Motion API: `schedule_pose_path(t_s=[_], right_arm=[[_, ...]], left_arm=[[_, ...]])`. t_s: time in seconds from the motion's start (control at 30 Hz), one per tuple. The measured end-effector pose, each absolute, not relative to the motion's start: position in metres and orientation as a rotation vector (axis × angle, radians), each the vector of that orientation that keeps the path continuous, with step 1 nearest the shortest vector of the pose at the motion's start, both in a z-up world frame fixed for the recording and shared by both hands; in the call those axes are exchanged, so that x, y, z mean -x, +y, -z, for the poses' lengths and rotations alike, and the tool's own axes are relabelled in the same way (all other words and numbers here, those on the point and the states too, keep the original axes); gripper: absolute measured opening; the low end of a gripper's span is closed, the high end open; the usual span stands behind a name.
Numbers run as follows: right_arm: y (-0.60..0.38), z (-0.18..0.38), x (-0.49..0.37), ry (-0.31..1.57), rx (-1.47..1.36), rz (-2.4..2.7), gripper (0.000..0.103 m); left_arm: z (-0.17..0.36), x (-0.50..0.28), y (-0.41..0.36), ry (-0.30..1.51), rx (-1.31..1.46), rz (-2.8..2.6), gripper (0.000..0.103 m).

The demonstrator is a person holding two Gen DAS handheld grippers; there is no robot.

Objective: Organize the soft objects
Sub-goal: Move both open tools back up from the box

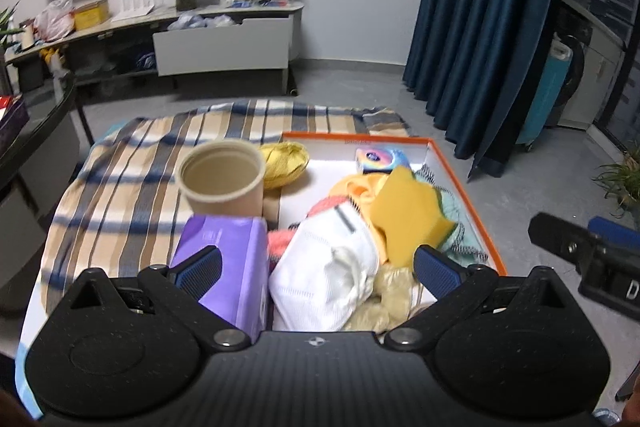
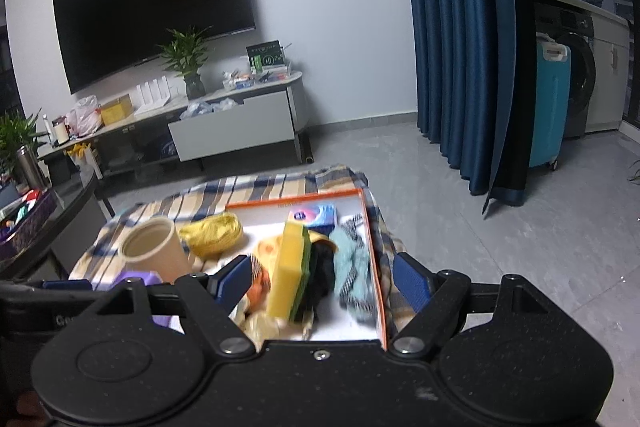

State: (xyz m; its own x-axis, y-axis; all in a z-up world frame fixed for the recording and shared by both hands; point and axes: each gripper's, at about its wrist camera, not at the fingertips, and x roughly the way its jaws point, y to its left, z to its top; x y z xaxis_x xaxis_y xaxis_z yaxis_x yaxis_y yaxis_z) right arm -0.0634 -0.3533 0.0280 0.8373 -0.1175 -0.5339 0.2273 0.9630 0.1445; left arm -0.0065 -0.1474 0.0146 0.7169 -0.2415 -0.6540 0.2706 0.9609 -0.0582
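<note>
My left gripper [image 1: 318, 269] stood with its fingers wide and empty; my right gripper [image 2: 324, 281] likewise held nothing. The yellow sponge [image 2: 289, 269] stood on edge in the orange-rimmed tray [image 2: 370, 247], light and squashy, I judged, best pinched across its flat faces. The tray lay on a striped blanket [image 1: 120, 163], near blue curtains [image 2: 452, 39].

Purple pack's [image 1: 228, 259] near end behind the left gripper's body, pale crumpled bag [image 1: 390, 301] partly under white cloth [image 1: 332, 267].
</note>
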Motion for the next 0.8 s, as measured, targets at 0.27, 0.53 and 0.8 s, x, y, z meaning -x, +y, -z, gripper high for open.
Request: schedule_pose_path(t_s=[0.27,0.53,0.8], right_arm=[[-0.348,-0.011,0.083,0.584,-0.212,0.191,0.092],[-0.347,-0.009,0.090,0.588,-0.204,0.203,0.092],[-0.342,-0.010,0.094,0.590,-0.198,0.192,0.092]], left_arm=[[-0.003,0.031,-0.147,0.736,-0.060,0.262,0.103],[0.002,0.041,-0.147,0.754,-0.069,0.254,0.103],[0.006,0.043,-0.143,0.764,-0.053,0.252,0.103]])
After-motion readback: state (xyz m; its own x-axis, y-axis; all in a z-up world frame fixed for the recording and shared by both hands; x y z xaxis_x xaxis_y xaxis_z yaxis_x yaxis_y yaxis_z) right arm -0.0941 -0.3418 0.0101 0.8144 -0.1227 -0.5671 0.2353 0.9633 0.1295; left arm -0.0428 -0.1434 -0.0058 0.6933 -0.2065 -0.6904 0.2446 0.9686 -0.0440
